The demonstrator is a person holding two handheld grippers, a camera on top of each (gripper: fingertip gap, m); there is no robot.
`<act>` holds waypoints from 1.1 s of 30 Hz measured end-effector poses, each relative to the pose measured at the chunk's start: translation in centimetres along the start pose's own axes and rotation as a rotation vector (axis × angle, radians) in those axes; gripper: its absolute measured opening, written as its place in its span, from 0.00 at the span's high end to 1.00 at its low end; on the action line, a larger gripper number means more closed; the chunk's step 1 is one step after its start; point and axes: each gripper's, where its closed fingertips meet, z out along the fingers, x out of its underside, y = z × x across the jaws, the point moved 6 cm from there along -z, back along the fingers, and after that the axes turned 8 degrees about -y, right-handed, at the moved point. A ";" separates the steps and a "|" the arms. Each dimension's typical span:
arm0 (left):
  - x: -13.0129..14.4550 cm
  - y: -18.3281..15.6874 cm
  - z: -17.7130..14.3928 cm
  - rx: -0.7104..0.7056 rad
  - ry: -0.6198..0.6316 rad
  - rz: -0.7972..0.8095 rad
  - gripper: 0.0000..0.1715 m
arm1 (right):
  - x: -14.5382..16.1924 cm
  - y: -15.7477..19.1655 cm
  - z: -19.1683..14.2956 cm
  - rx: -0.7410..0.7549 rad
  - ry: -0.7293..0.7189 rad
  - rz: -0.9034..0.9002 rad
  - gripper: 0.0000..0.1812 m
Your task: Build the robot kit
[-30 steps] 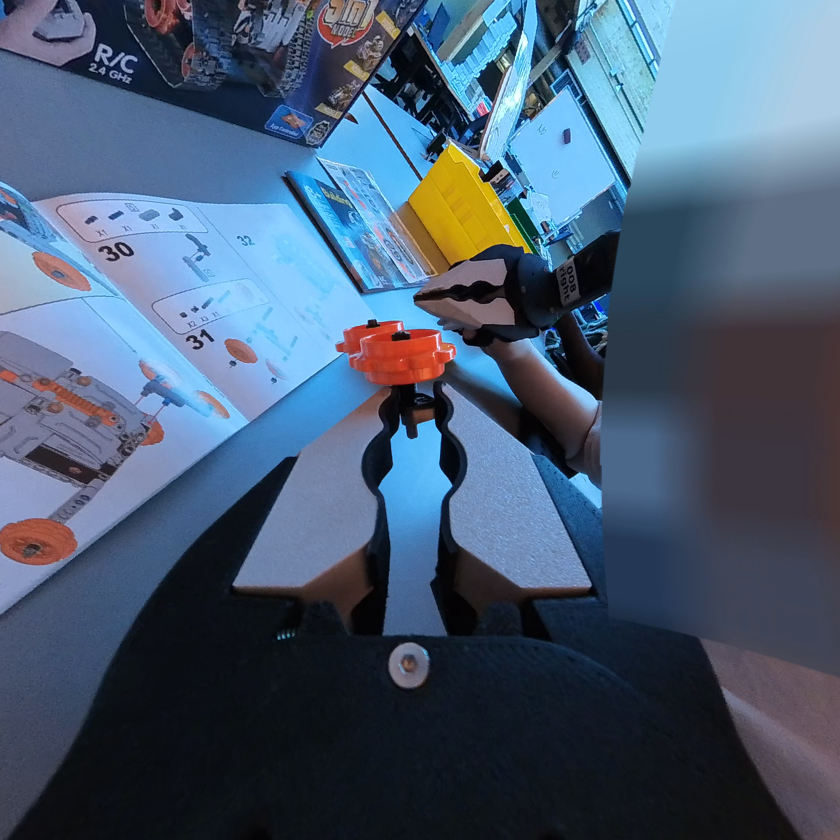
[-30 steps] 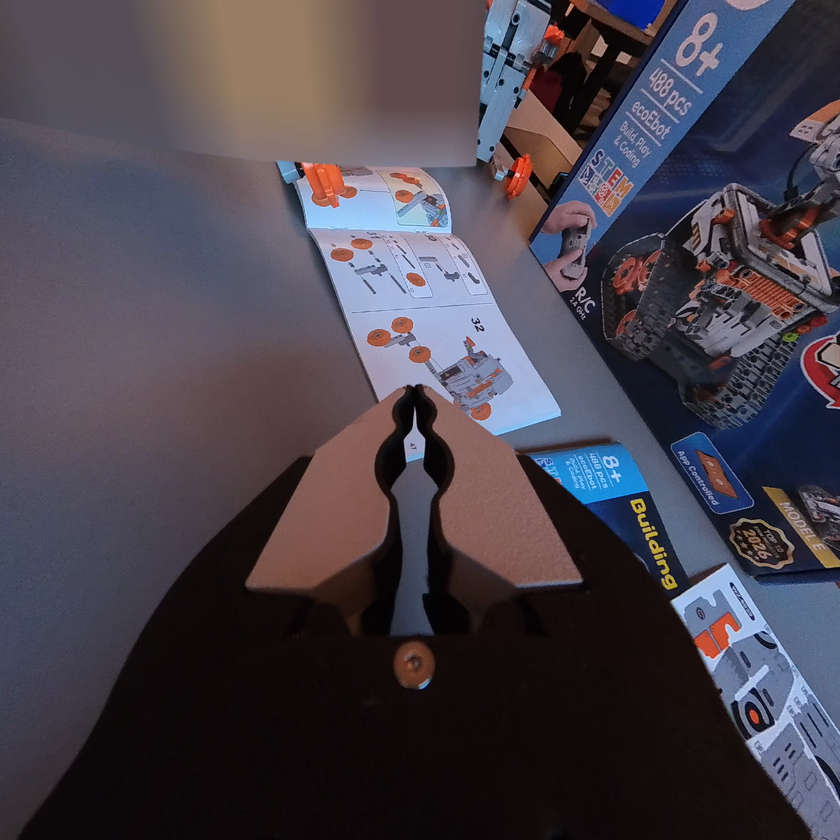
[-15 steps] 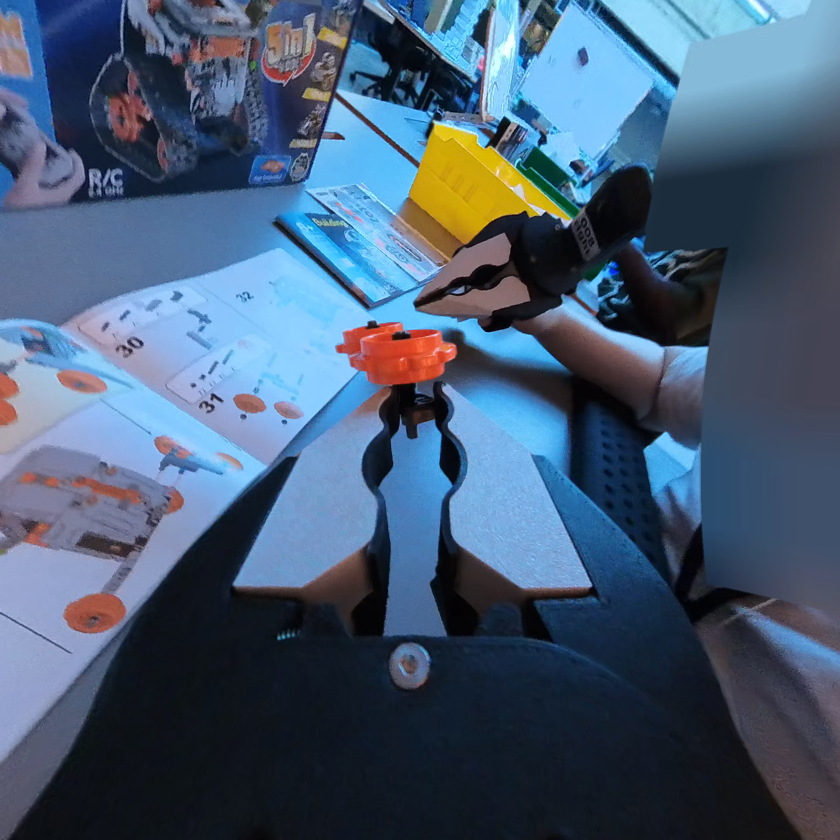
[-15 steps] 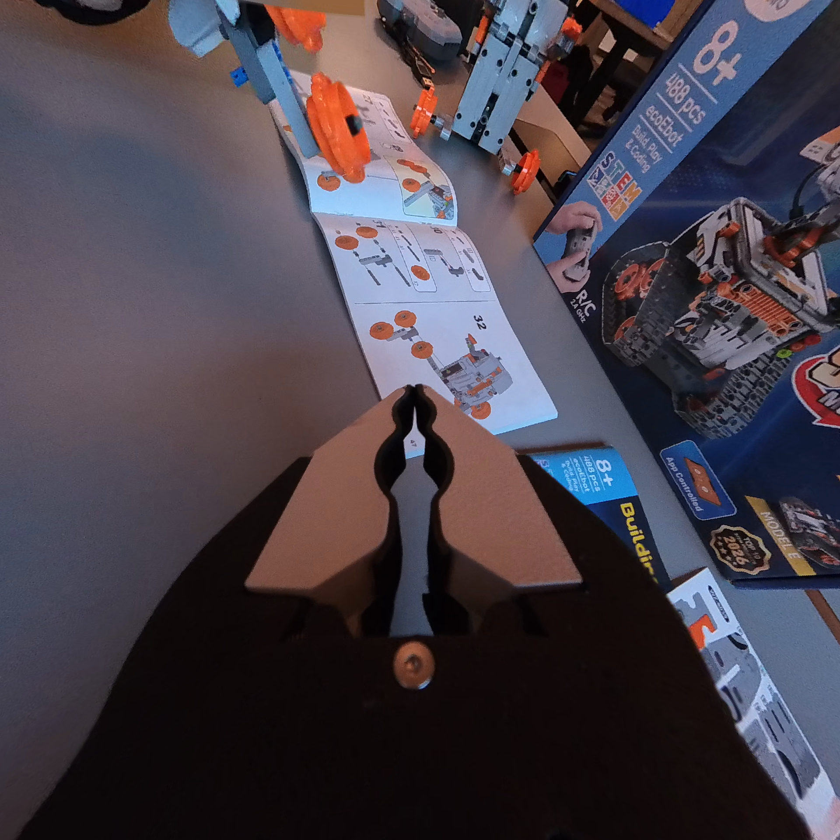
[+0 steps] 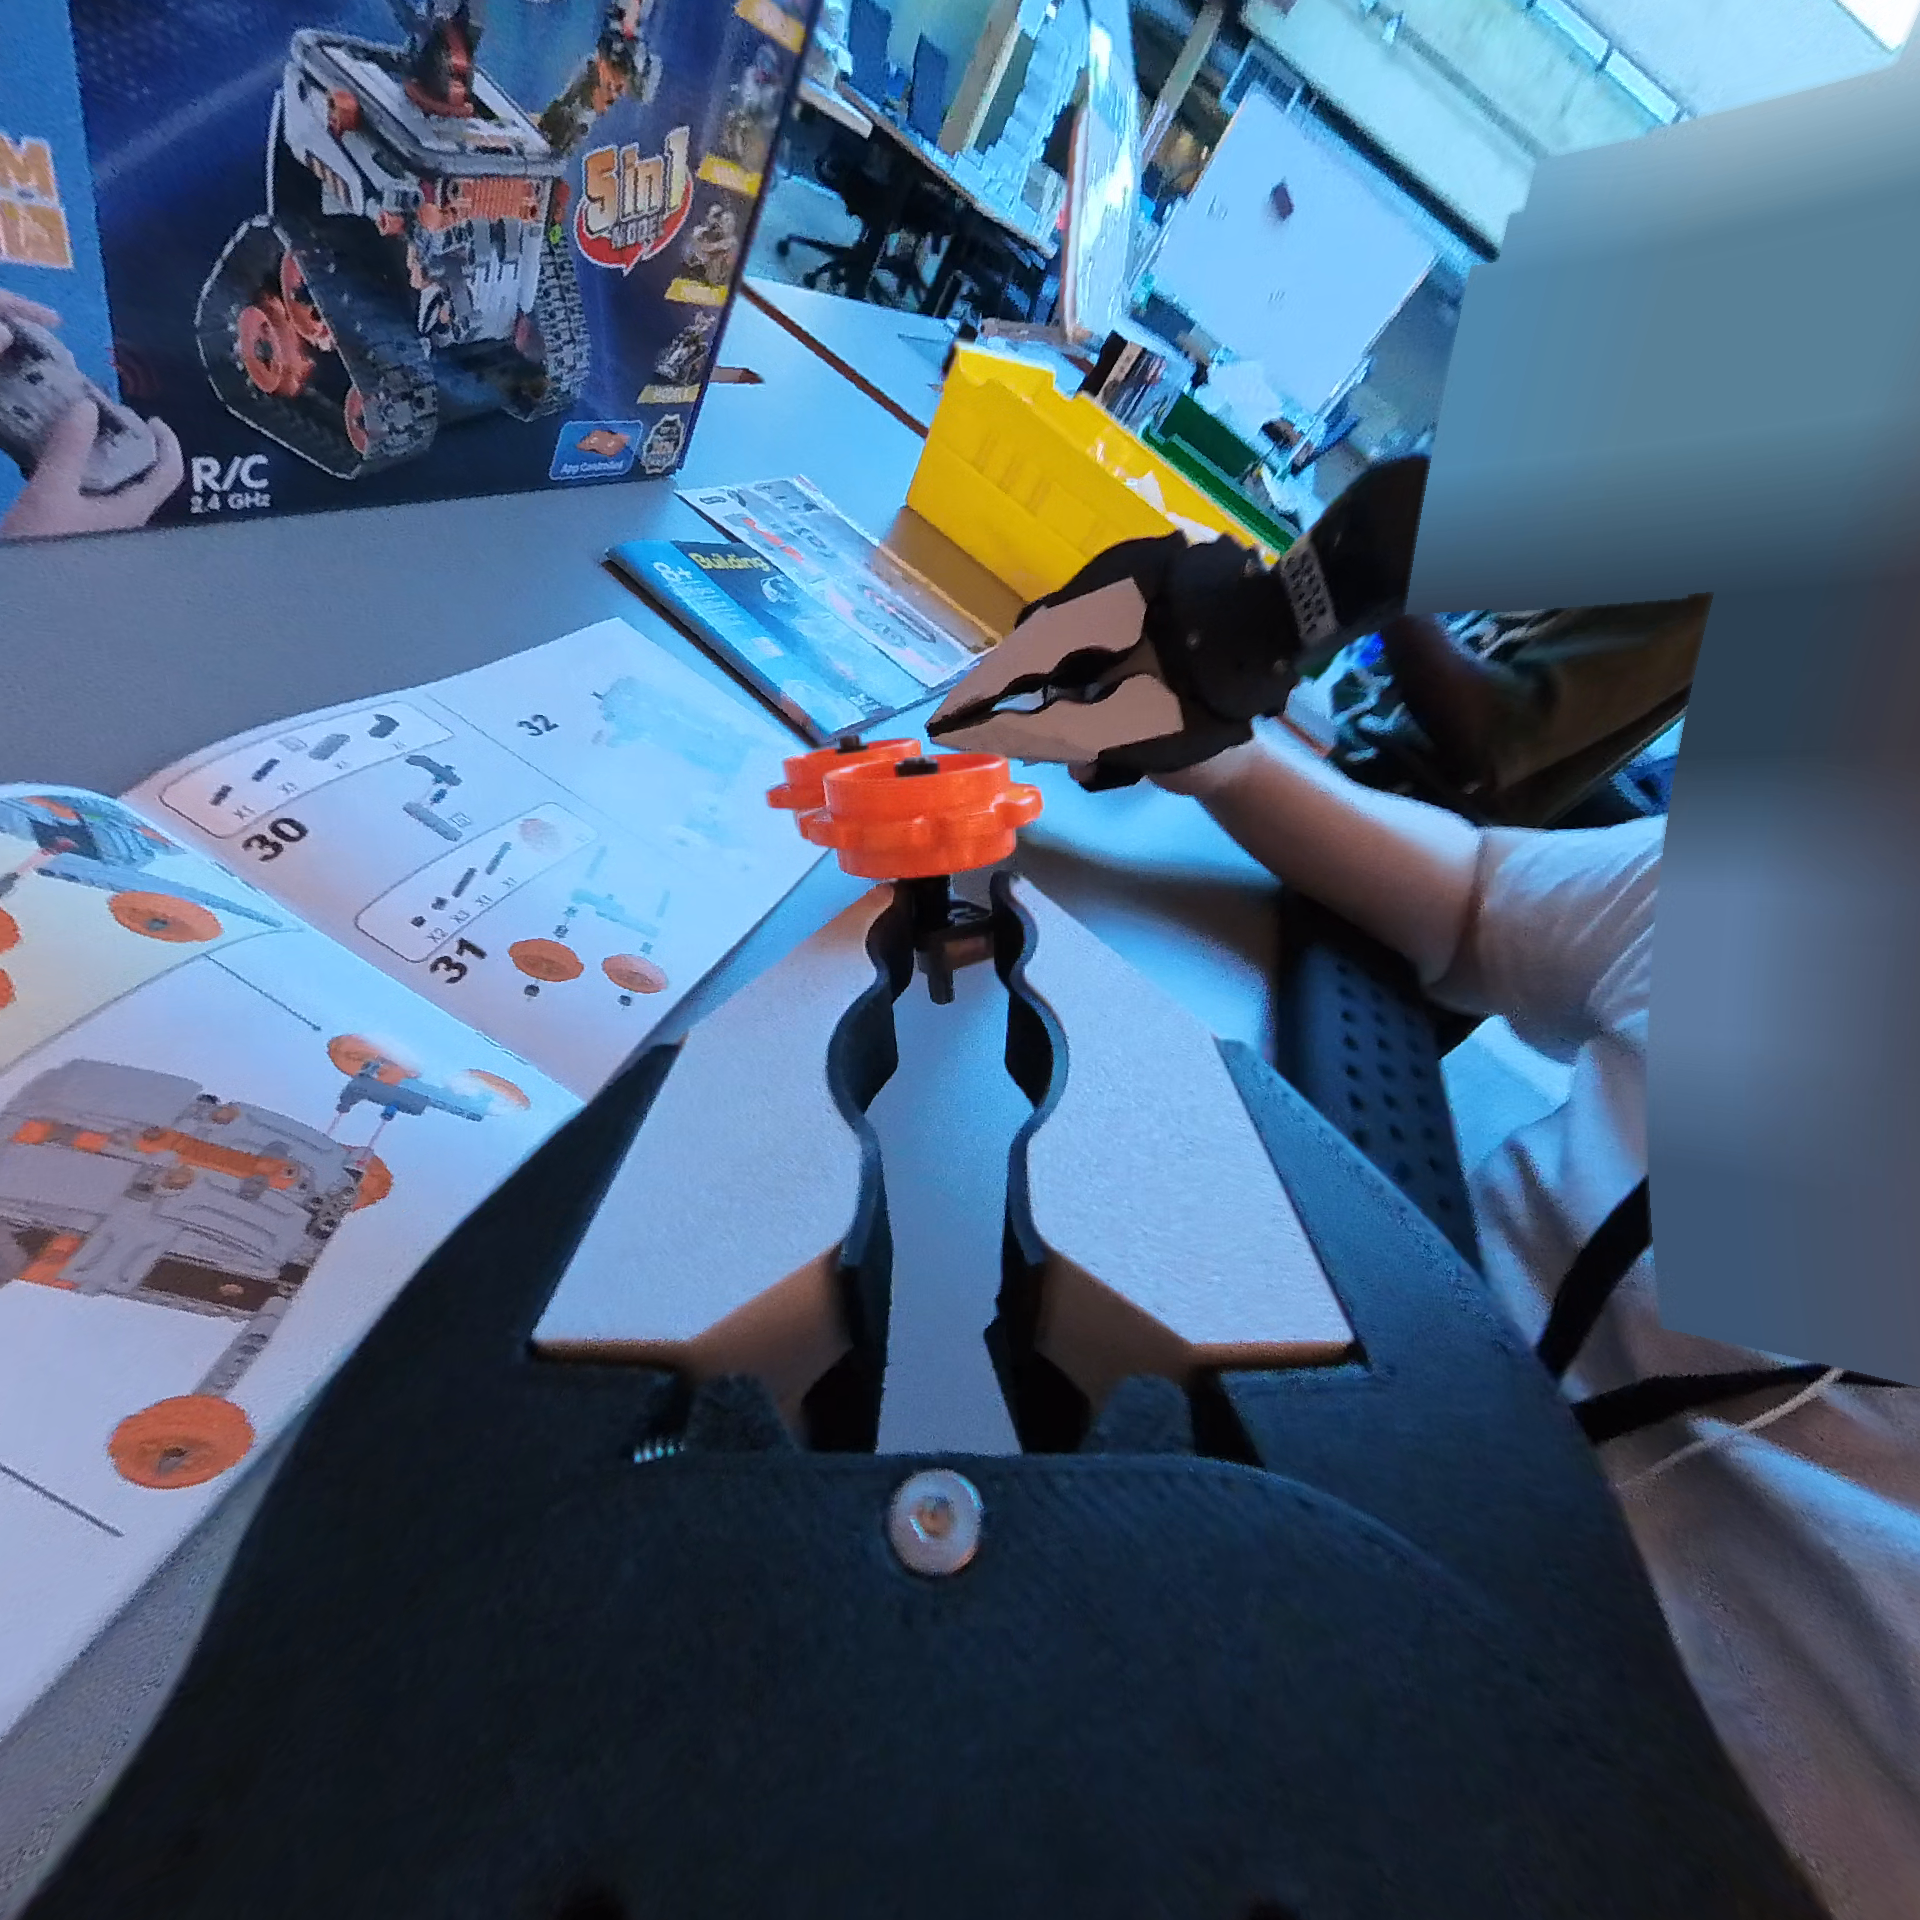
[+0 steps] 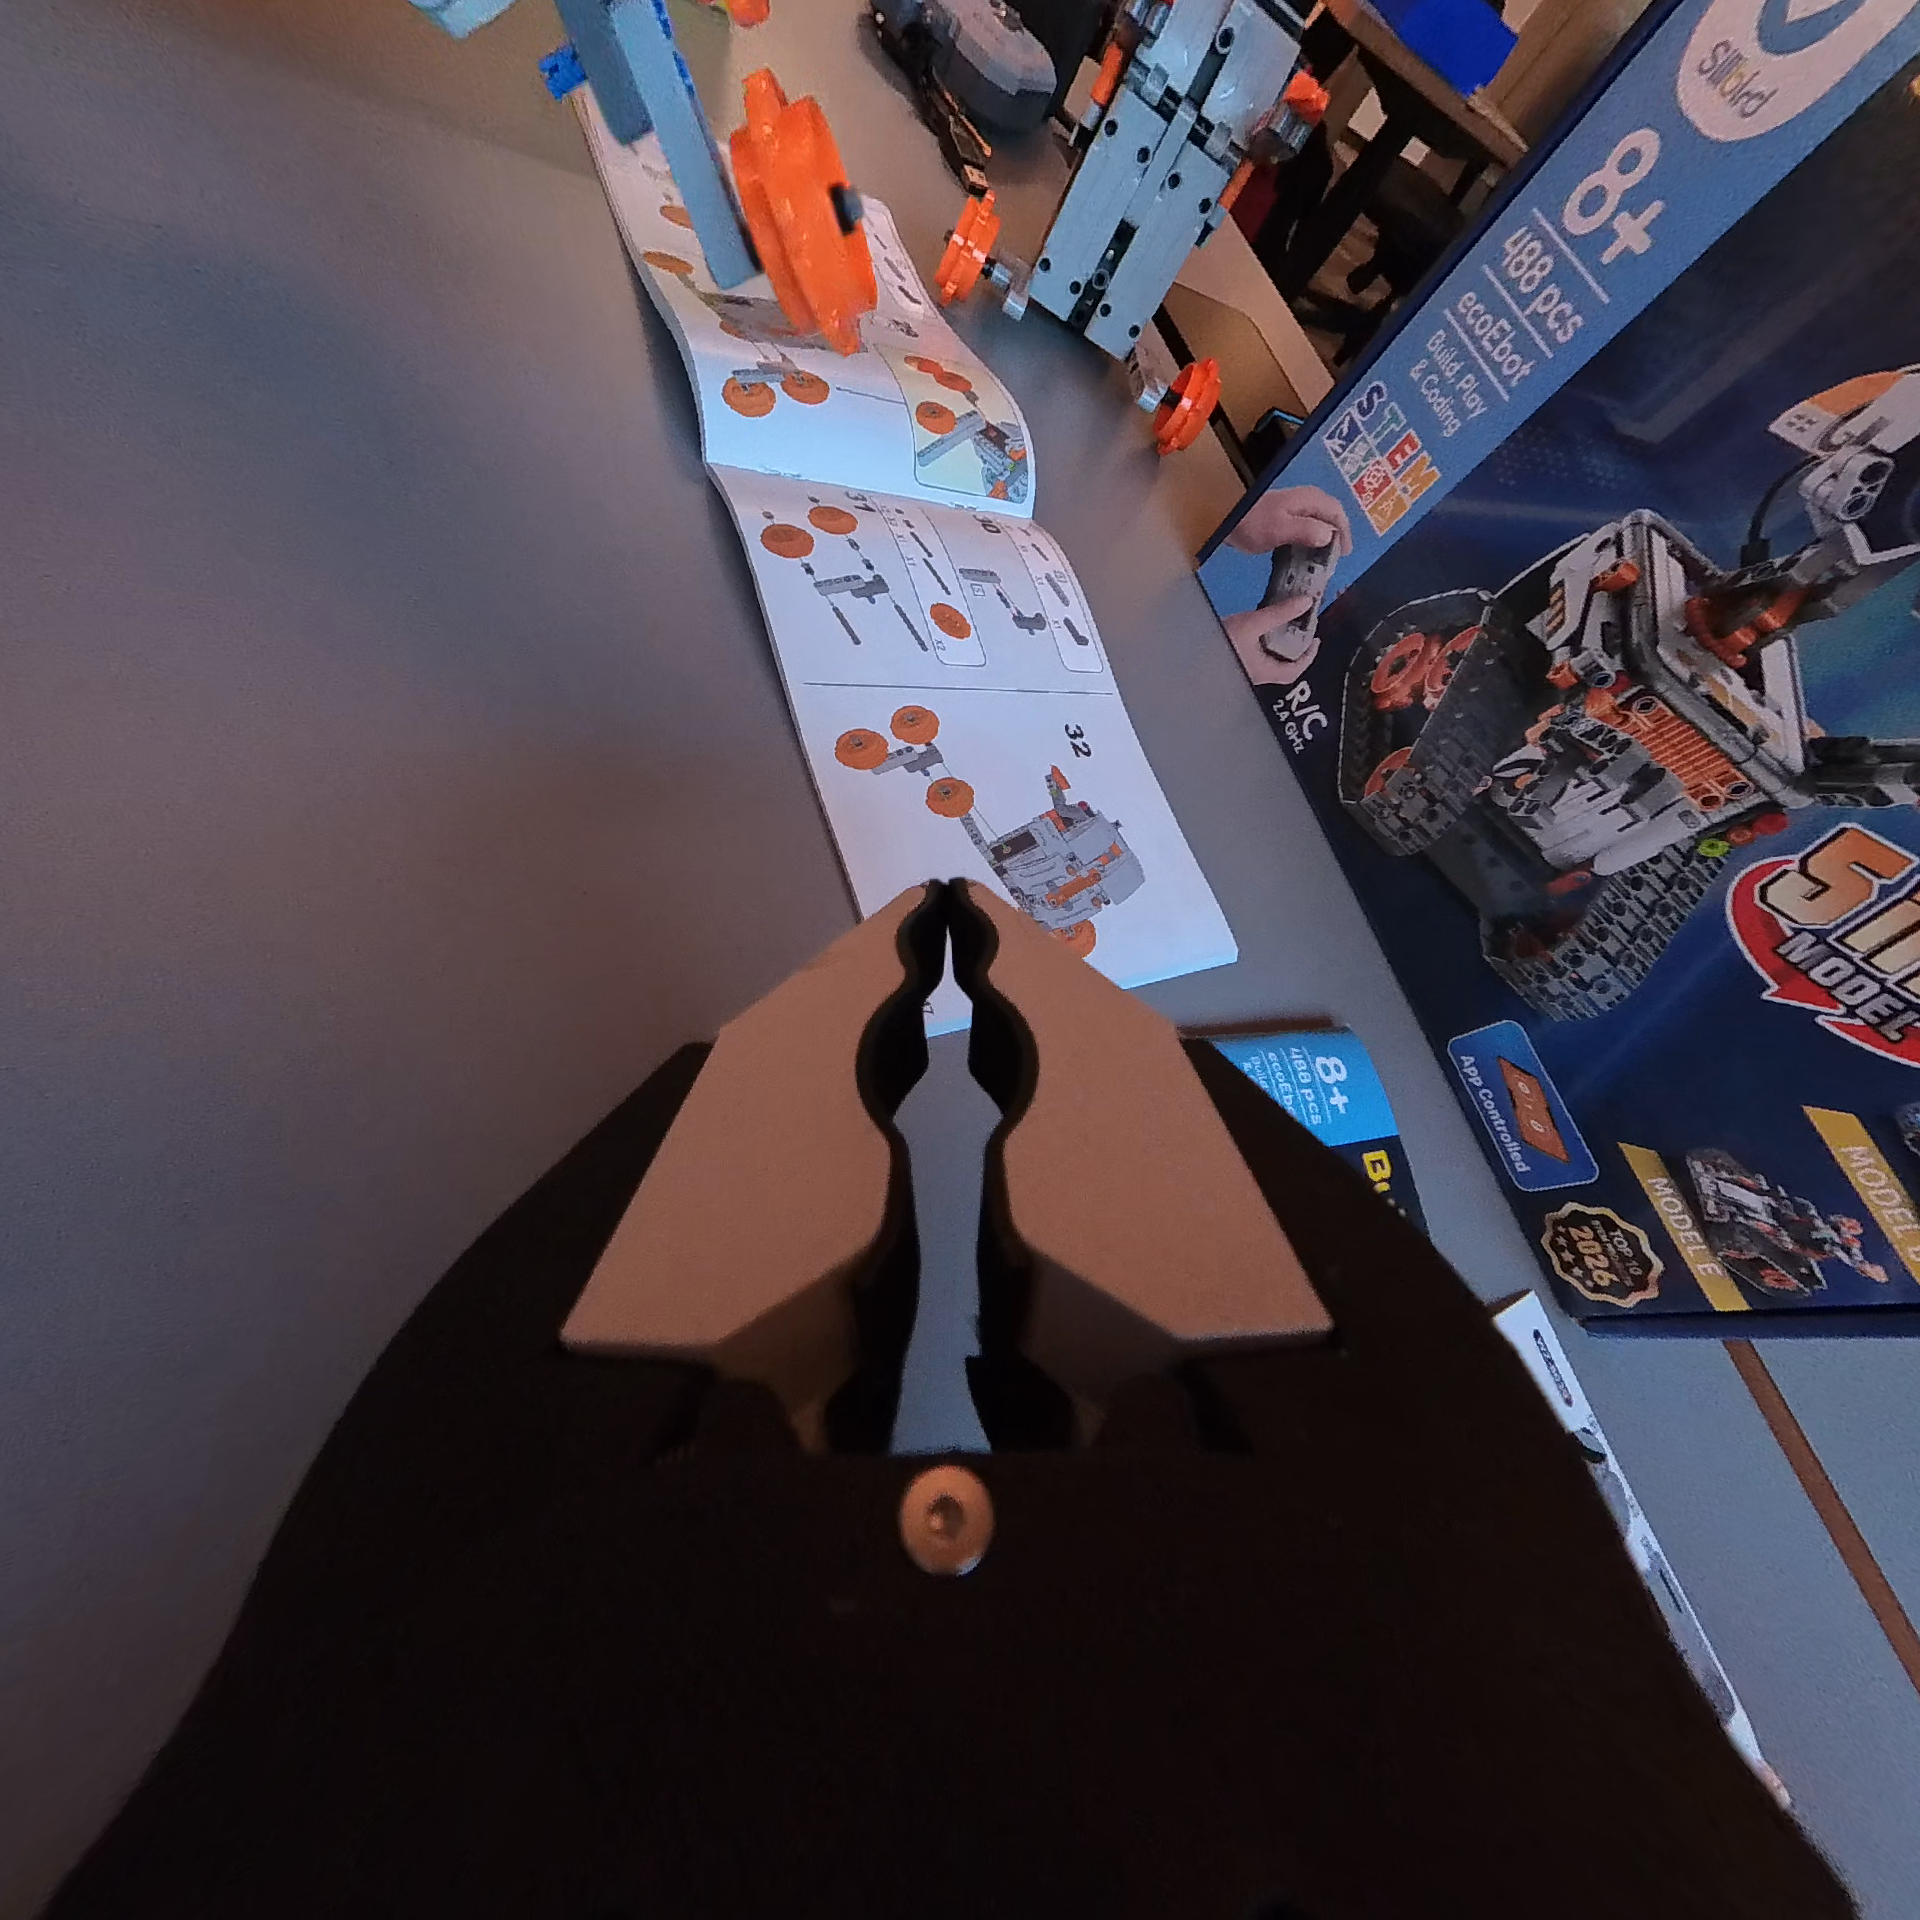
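Observation:
My left gripper (image 5: pixel 940 914) is shut on a small brick assembly: a black axle piece (image 5: pixel 940 940) carrying two orange wheels (image 5: pixel 920 810). I hold it in the air over the grey table (image 5: pixel 312 592). The same assembly shows in the right wrist view as a grey beam (image 6: pixel 665 135) with an orange wheel (image 6: pixel 800 208). My right gripper (image 6: pixel 948 894) is shut and empty. In the left wrist view it (image 5: pixel 940 727) hovers just right of the orange wheels, its tips close to them. An open instruction booklet (image 5: pixel 343 935) lies under the wheels.
A large blue toy box (image 6: pixel 1621 727) stands along the table. A half-built grey model (image 6: pixel 1153 187) with orange wheels stands at the far end. Closed booklets (image 5: pixel 769 613) and a yellow bin (image 5: pixel 1049 468) lie behind. A person's arm (image 5: pixel 1351 842) reaches in from the right. About 15 cm separates my left fingertips from my right.
The left gripper has tilted and lifted its view, with the wheels still in it. The right gripper has come closer to the wheels, and the assembly has come into the right wrist view.

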 end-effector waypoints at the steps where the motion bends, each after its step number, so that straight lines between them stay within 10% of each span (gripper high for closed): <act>1: -0.1 0.1 -0.1 0.010 -0.013 -0.037 0.92 | 0.0 0.0 0.0 -0.001 0.001 0.001 1.00; 33: -0.2 1.4 -0.5 0.227 -0.105 -0.525 0.93 | 1.2 -1.2 0.0 0.110 0.116 -0.226 1.00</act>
